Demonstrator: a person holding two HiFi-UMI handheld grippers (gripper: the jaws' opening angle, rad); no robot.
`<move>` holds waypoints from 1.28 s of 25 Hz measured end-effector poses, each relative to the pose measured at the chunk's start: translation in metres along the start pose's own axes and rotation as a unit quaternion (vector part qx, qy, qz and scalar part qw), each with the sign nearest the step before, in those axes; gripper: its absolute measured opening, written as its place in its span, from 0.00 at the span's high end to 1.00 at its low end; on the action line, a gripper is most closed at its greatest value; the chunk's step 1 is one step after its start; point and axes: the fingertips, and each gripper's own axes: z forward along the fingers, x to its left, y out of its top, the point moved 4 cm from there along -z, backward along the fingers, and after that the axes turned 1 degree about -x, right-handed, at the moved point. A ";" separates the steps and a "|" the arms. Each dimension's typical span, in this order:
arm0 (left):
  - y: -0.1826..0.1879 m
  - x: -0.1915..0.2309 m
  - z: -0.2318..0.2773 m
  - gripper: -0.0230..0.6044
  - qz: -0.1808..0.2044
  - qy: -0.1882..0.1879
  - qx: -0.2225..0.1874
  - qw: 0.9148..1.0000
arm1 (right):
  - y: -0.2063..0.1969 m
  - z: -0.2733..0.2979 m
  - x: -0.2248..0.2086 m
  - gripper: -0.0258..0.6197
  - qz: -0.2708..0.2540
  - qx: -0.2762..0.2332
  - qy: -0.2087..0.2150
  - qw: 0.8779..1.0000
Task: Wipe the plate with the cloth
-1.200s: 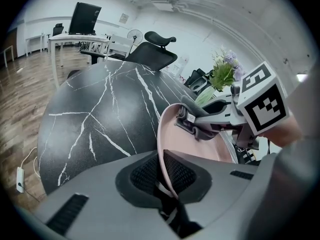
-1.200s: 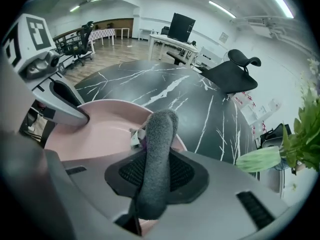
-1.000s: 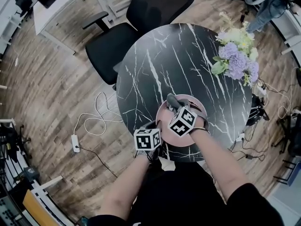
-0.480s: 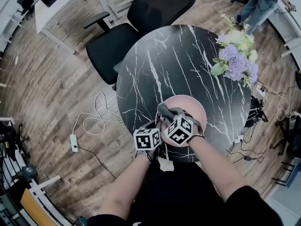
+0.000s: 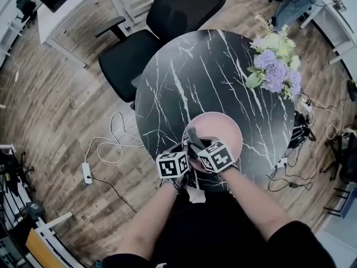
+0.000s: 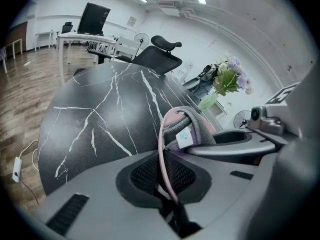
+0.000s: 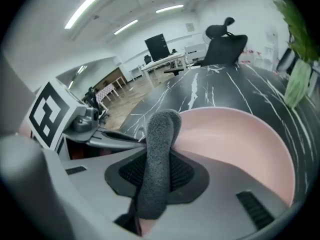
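Since a second ago the grey cloth [image 7: 159, 149] has been drawn across the pink plate [image 5: 222, 130] from its middle to the near-left part, close to where the rim is held, and the right gripper [image 5: 197, 145] has rolled as it came. The plate lies on the black marble table [image 5: 184, 82] at the edge nearest the person. The right gripper's jaws are clamped on a rolled fold of the cloth, whose free end lies on the plate's inner surface. The left gripper [image 6: 165, 170] has its jaws pinched on the thin near rim of the plate, steadying it, and the two grippers stand just beside each other. I judge the wiping to be under way, with one stroke ending at the near-left rim. The next move probably calls for carrying the cloth back over the unwiped far and right side, pressed down, while the left grip keeps the plate from sliding. A bunch of flowers [image 5: 274, 67] and an office chair [image 5: 146, 42] stand well apart from the work.
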 end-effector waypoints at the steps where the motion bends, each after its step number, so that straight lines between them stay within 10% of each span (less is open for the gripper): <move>1: 0.000 0.000 0.000 0.90 0.000 0.000 0.000 1.000 | -0.002 0.001 -0.001 0.80 0.021 0.000 0.003 1.000; 32: -0.001 -0.001 -0.001 0.90 -0.004 0.003 -0.004 1.000 | -0.003 -0.033 -0.082 0.80 -0.044 0.039 -0.158 0.986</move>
